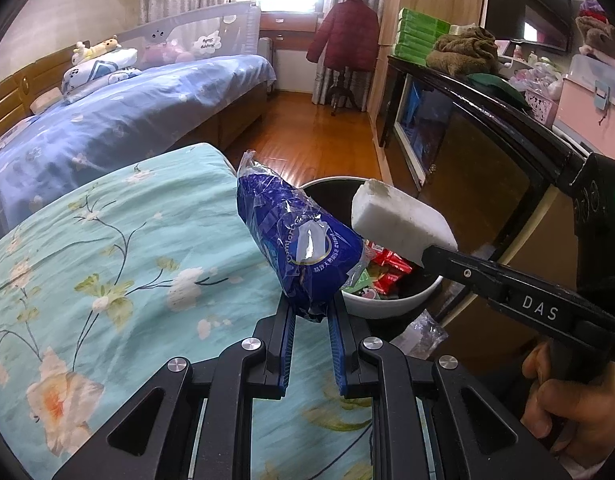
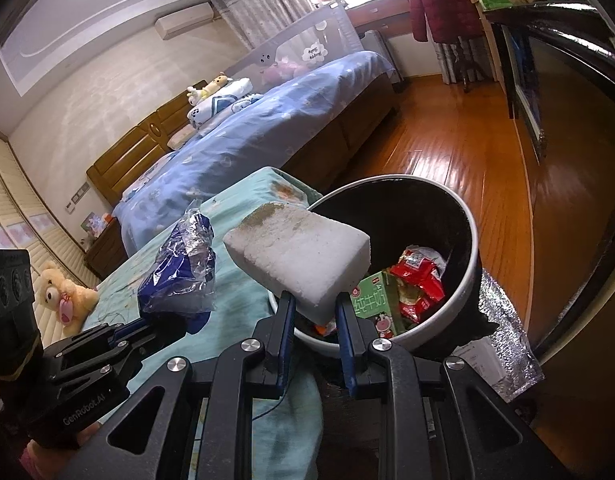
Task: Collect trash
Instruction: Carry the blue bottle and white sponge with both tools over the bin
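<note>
The left claw [image 1: 310, 312] is clenched on the lower end of a blue plastic wrapper [image 1: 297, 244], which stands up crumpled above the flowered bedspread [image 1: 107, 248], just short of the bin [image 1: 391, 300]. The right claw [image 2: 313, 308] is clamped on the near end of a white foam block [image 2: 299, 258], holding it out level over the near rim of the bin [image 2: 463, 280]. The bin sits on the floor against the edge of the bed and already holds a green carton [image 2: 377, 300] and red wrappers [image 2: 421, 282].

Both pieces look very light. The wrapper is thin, glossy film — it will slide between the pads and collapse, so a pinch low on the bunched part, as here, seems the surest hold; its loose top will flop and may catch on the rim. The block looks stiff but crumbly, with a dirty upper face; squeezing hard at one end could dent it or break bits off, though its rough sides should grip well. It is held by a short end, so most of it hangs forward of the pads.

The block seems closest to dropping; the wrapper needs to travel right, over the opening, before letting go.
</note>
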Available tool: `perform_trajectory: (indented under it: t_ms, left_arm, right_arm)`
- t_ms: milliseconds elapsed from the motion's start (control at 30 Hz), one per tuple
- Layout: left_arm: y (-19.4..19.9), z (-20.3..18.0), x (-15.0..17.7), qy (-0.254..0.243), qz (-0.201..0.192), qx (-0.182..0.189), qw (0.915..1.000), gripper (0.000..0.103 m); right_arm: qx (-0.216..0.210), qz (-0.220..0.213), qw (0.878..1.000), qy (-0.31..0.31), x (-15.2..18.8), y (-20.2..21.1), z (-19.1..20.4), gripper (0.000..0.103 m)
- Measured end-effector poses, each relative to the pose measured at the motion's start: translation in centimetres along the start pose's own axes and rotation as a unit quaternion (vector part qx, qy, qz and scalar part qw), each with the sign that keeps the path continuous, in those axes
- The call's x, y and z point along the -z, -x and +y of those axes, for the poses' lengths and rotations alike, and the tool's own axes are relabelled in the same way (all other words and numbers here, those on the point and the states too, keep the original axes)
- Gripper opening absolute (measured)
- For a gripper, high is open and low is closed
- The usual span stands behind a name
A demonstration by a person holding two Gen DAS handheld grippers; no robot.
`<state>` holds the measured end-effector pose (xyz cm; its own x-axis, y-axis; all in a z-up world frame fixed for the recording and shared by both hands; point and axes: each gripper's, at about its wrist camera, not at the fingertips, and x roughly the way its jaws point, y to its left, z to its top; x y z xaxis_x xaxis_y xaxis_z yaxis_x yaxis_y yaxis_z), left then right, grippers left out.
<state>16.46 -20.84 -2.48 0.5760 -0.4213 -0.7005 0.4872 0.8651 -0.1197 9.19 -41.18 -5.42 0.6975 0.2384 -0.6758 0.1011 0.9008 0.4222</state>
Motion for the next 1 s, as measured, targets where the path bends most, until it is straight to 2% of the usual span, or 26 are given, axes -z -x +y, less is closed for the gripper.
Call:
perform_trajectory:
  t_ms: [1000]
  left_arm:
    - [-2.2, -1.6, -1.5, -0.028, 0.011, 0.008, 0.9995, 0.015]
  right_arm:
    - [0.019, -0.004, 1.000, -0.014, -2.1, -0.2, -2.2, 0.020]
